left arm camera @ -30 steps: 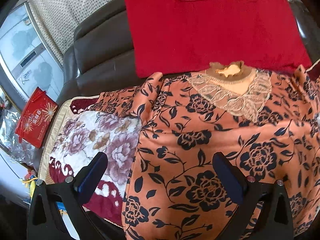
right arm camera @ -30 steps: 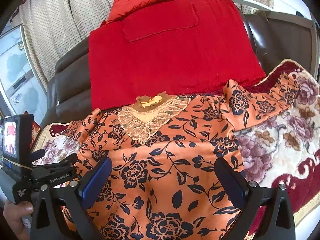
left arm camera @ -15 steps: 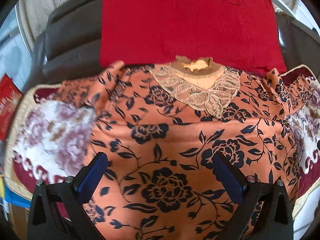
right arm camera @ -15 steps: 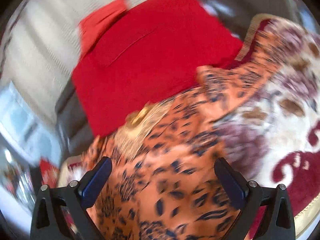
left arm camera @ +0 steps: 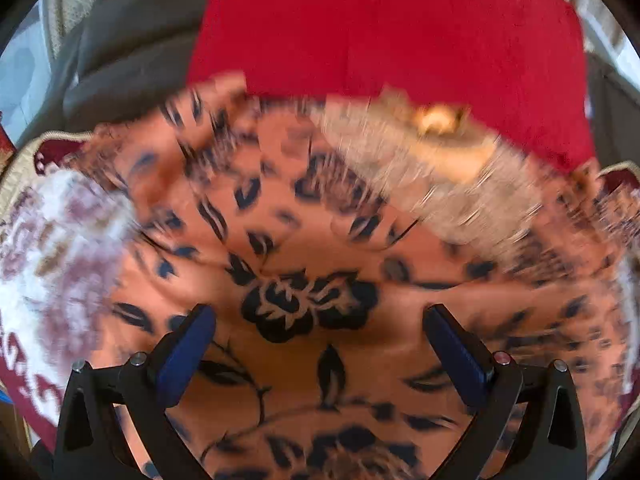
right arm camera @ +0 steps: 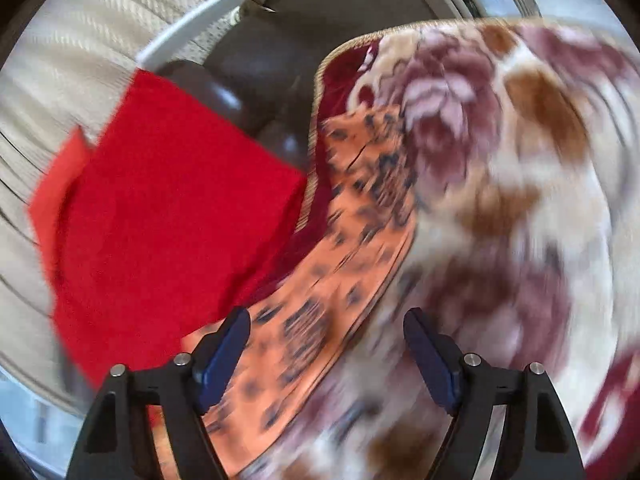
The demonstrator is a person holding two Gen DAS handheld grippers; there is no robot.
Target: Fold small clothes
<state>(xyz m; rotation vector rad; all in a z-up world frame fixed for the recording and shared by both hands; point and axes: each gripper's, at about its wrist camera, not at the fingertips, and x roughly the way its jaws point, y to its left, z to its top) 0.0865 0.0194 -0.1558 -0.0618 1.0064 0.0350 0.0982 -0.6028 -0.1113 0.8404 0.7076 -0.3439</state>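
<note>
An orange top (left arm camera: 320,248) with a dark flower print and a beige lace collar (left arm camera: 440,176) lies spread flat on a floral blanket. My left gripper (left arm camera: 320,320) hangs open close above the middle of the top, nothing between its fingers. In the right wrist view, one sleeve of the orange top (right arm camera: 360,240) runs over the blanket's edge. My right gripper (right arm camera: 326,334) hovers over that sleeve; its jaws are closing, with the sleeve's edge lying below the gap and not pinched. Both views are blurred by motion.
A red cloth (left arm camera: 380,28) lies behind the top, against the dark leather sofa back (left arm camera: 132,64). The floral blanket (right arm camera: 520,200) in white, maroon and brown covers the seat. A beige curtain (right arm camera: 60,60) hangs behind the sofa.
The left gripper has dropped closer to the top and swung toward its middle. The right gripper has swept right and rolled, from the top's body to its right sleeve, and its jaws have narrowed.
</note>
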